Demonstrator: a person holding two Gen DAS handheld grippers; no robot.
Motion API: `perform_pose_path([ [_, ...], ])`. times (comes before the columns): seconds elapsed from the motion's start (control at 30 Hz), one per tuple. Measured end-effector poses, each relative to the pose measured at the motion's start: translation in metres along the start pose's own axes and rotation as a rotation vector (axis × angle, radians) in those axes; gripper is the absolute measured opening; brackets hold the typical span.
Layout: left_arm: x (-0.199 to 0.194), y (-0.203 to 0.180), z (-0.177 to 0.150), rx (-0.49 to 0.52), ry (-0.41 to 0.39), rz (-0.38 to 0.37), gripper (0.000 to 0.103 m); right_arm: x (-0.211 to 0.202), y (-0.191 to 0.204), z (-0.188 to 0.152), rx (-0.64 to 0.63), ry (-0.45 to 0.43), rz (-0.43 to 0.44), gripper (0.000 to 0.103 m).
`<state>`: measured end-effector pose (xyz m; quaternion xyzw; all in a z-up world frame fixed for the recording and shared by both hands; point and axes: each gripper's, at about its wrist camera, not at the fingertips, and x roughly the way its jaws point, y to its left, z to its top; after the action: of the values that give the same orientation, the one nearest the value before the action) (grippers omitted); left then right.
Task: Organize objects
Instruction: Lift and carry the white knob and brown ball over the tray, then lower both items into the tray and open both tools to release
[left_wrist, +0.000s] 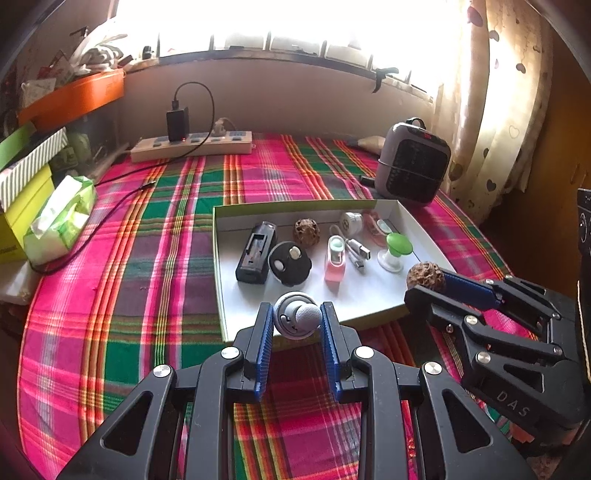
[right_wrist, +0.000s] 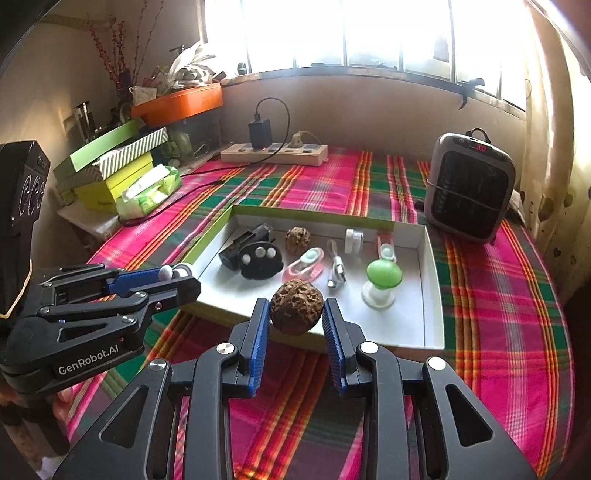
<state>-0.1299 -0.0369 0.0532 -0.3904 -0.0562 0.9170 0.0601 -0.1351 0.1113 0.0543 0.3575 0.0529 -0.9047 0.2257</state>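
My left gripper (left_wrist: 296, 320) is shut on a small grey-and-white round gadget (left_wrist: 297, 319), held above the near edge of a shallow white box with green sides (left_wrist: 369, 308). My right gripper (right_wrist: 295, 313) is shut on a brown walnut (right_wrist: 296, 311), held over the box's near edge (right_wrist: 369, 339). In the box lie a black charger (left_wrist: 256, 252), a black round piece (left_wrist: 290, 263), a second walnut (left_wrist: 306, 231), a pink clip (left_wrist: 335, 258), a white USB cable (left_wrist: 356, 252), a white plug (left_wrist: 351, 222) and a green-topped suction knob (left_wrist: 395, 251).
The plaid tablecloth (left_wrist: 147, 277) covers the table. A grey heater (left_wrist: 412, 162) stands at the back right, a power strip (left_wrist: 192, 146) at the back, and a tissue pack (left_wrist: 61, 219) and stacked boxes (left_wrist: 26, 184) at the left. A curtain (left_wrist: 491, 92) hangs right.
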Motion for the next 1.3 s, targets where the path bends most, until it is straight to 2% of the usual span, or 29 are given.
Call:
perform_pose_path([
  [0.47, 0.024, 0.0, 0.016, 0.007, 0.022, -0.015, 0.023, 0.031, -0.023, 0.018, 0.013, 0.04, -0.028, 0.031],
  [0.87, 0.049, 0.003, 0.018, 0.002, 0.072, -0.004, 0.023, 0.058, -0.029, 0.016, 0.002, 0.109, -0.007, 0.031],
  [1.3, 0.067, 0.0, 0.017, 0.011, 0.11, 0.0, 0.023, 0.07, -0.033, 0.014, -0.006, 0.144, -0.04, 0.031],
])
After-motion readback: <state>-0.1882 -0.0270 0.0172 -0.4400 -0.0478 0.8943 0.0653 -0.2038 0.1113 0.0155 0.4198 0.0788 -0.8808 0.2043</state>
